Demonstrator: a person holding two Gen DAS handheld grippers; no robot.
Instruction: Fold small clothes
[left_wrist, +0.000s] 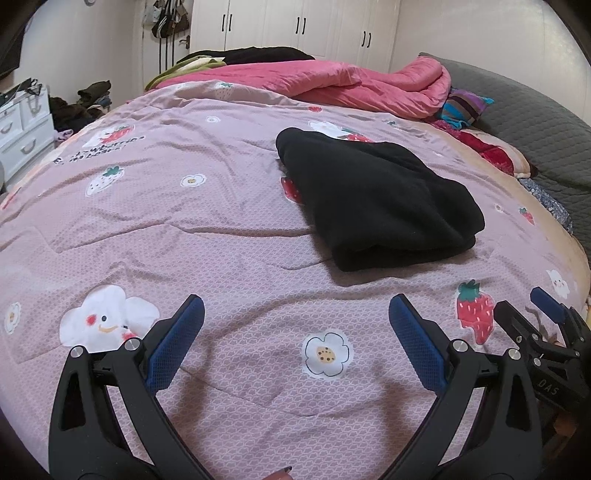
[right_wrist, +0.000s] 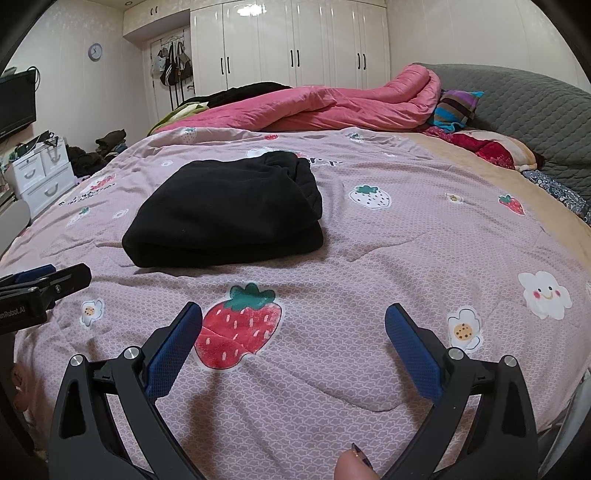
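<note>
A folded black garment (left_wrist: 376, 199) lies on the bed's pink strawberry-print cover (left_wrist: 184, 240), right of centre in the left wrist view and left of centre in the right wrist view. Both the left gripper (left_wrist: 295, 317) and the right gripper (right_wrist: 293, 325) hover low in the frame with jaws released, gripping nothing, well apart from the garment. A rumpled pink quilt (right_wrist: 332, 107) sits behind.

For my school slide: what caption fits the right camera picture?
Open right gripper above strawberry bedspread, folded black garment ahead.
</note>
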